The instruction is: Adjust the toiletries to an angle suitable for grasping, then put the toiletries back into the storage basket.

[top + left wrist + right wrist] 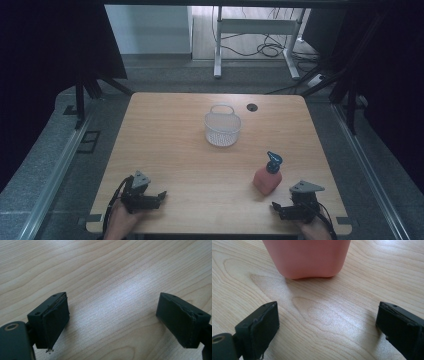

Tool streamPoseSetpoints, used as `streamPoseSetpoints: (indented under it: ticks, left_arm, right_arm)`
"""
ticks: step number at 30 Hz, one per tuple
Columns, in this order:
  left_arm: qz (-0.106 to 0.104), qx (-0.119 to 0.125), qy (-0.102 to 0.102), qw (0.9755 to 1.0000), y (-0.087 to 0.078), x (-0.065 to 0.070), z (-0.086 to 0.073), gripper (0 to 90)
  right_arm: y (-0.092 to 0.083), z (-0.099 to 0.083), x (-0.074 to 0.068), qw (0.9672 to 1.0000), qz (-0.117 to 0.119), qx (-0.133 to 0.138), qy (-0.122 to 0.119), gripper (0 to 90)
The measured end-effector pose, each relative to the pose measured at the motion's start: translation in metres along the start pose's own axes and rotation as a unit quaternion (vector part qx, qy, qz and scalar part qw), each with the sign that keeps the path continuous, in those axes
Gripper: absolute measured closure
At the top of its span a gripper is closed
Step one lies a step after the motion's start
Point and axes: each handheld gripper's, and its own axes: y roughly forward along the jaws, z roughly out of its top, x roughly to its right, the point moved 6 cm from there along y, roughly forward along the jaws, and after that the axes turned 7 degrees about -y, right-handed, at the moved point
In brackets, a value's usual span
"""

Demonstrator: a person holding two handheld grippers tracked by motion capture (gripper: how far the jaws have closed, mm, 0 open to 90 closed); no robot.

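Note:
A pink spray bottle point(266, 179) with a blue trigger head point(273, 162) stands upright on the wooden table point(190, 170), front right. Its pink base point(308, 257) rises just beyond my right gripper point(327, 325), whose jaws stand wide apart with bare wood between them. In the high view that right gripper point(287, 210) rests at the table's front right edge, just in front of the bottle. My left gripper point(152, 197) lies at the front left, open, with nothing between its jaws point(112, 320). A white mesh basket point(222, 127) with a handle stands mid-table toward the back.
A round cable hole point(252, 107) sits near the table's far edge. Dark curtains hang at both sides. Behind the table are a white desk frame point(255, 40) and cables on the floor. Bare wood lies between the two grippers.

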Motion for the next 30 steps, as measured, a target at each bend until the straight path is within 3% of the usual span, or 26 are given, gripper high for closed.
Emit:
streamPoseSetpoints:
  ticks: [30]
  left_arm:
    - [0.000,0.000,0.000,1.0000,0.0000,0.0000,0.0000,10.7]
  right_arm:
    - [-0.0016,0.0002,0.0019,1.0000,0.001,0.004,0.008,7.6]
